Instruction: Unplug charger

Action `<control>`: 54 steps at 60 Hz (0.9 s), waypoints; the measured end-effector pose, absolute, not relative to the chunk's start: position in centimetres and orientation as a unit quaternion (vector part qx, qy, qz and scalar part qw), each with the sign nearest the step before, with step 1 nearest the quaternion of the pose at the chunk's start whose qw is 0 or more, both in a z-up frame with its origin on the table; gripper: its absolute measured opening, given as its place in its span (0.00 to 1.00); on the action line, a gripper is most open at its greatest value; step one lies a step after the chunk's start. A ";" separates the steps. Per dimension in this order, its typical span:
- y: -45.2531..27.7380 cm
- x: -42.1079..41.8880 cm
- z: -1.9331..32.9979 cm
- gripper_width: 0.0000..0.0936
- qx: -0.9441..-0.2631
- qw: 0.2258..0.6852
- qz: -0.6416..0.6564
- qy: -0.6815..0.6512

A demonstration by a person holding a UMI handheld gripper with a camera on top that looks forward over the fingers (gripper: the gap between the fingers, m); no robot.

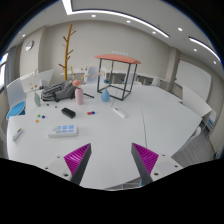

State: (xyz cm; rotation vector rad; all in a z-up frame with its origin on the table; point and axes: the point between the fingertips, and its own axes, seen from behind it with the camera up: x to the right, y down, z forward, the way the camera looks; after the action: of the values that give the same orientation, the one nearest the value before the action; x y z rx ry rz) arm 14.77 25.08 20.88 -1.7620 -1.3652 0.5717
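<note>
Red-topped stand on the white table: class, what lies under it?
Under the red-topped stand, between its black legs, only bare white table shows. No charger appears there. The open gripper is far away.

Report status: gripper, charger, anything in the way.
Gripper open, empty, above white table. Charger not identifiable among small items far ahead. Pink bottle and small red-topped table beyond; path ahead bare.
</note>
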 end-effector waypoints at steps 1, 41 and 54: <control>24.9 14.7 20.8 0.91 -0.698 0.406 0.228 -0.544; 5.8 10.0 18.0 0.91 -0.628 0.372 0.289 -0.620; 2.9 6.7 15.6 0.91 -0.617 0.372 0.317 -0.617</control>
State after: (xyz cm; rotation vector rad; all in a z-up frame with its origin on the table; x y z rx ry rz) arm 6.66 2.88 15.57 -1.5816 -1.5801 0.8120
